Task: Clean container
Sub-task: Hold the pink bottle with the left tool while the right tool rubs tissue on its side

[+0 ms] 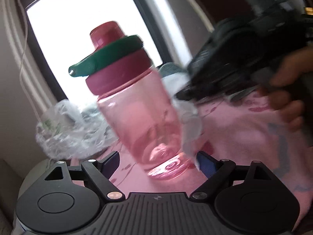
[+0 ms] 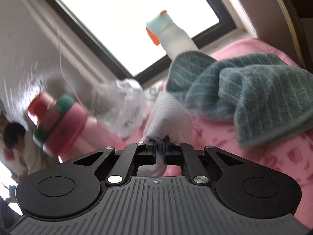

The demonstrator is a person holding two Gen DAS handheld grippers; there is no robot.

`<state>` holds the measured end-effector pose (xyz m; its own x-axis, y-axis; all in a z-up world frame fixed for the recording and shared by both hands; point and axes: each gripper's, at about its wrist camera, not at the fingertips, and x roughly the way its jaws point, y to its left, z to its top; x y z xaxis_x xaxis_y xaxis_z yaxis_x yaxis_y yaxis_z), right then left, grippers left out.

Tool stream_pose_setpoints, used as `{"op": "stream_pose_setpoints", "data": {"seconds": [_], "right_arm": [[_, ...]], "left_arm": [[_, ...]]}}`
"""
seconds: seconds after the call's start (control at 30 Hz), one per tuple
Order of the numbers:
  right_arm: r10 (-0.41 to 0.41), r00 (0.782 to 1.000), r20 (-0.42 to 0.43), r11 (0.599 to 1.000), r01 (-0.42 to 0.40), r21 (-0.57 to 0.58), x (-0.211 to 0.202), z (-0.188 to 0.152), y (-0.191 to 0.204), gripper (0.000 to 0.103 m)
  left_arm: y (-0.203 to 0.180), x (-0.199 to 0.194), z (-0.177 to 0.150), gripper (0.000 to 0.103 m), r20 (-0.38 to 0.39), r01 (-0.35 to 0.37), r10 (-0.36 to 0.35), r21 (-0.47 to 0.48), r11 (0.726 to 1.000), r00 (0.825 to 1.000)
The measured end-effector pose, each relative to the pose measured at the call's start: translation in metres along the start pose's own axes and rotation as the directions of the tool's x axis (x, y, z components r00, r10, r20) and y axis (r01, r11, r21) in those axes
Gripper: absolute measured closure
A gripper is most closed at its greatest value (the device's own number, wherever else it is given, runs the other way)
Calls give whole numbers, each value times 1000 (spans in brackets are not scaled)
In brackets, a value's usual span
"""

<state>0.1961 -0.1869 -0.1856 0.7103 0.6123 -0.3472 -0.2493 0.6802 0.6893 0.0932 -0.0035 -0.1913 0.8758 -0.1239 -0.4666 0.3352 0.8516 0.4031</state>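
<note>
Pinched between the pads of the right hand-held gripper (image 2: pixel 158 148), a white paper towel (image 2: pixel 168 113) meets the side of a pink bottle (image 1: pixel 140 115), which tilts above a pink bedspread (image 1: pixel 244 137) between the spread, non-touching fingers of the left hand-held gripper (image 1: pixel 156 162). Behind lie a teal cloth (image 2: pixel 244 90) and crumpled plastic (image 1: pixel 66 131).

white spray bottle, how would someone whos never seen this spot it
Start at the bright window, then drop to the pink bedcover below it. The white spray bottle stands behind the teal towel; its orange trigger and pale cap set it apart from the pink bottle.
</note>
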Motion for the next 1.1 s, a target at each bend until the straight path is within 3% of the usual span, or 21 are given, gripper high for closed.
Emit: {"op": "stream_pose_setpoints", "data": {"seconds": [0.07,0.17,0.3,0.4,0.47,0.53,0.63,0.73,0.83,0.93,1.03,1.1], "right_arm": [[39,999,-31,999,-39,15,12,1,1,94],[34,997,-71,998,-37,-43,21,-1,10,94],[81,986,-146,994,-91,-60,6,-5,10,93],[96,979,-180,990,-112,-82,-2,-15,14,93],[99,981,-165,990,-114,-87,-7,-15,14,94],[180,979,-99,981,-186,-53,-17,-9,12,94],[309,951,33,951,-307,-34,-35,-4,15,95],[290,956,31,957,-291,18,-27,-6,12,95],[164,981,-102,986,-160,48,-5,-12,4,93],[53,974,-219,998,-49,24,16,-20,1,93],[39,972,-232,999,-35,19,19,-21,2,93],[73,982,-172,997,-72,11,12,-18,6,93]], "left_arm": [[-5,3,-1,18,16,-9,9,27,1000,1000],[-4,14,-2,18,23,-33,32,48,998,999],[14,31,4,18,21,-18,18,-11,1000,1000],[10,33,4,17,27,-30,30,8,1000,999],[7,31,1,17,33,-34,33,20,999,999],[9,29,0,17,37,-26,26,8,1000,999],[7,28,0,18,38,-30,29,18,999,999],[12,28,-1,18,37,-20,21,-8,1000,999],[11,30,-2,18,36,-29,28,7,1000,999],[7,31,-4,16,29,-36,35,40,999,999],[7,30,-4,17,33,-35,33,42,999,999],[7,29,-4,17,34,-33,32,40,999,999]]}}
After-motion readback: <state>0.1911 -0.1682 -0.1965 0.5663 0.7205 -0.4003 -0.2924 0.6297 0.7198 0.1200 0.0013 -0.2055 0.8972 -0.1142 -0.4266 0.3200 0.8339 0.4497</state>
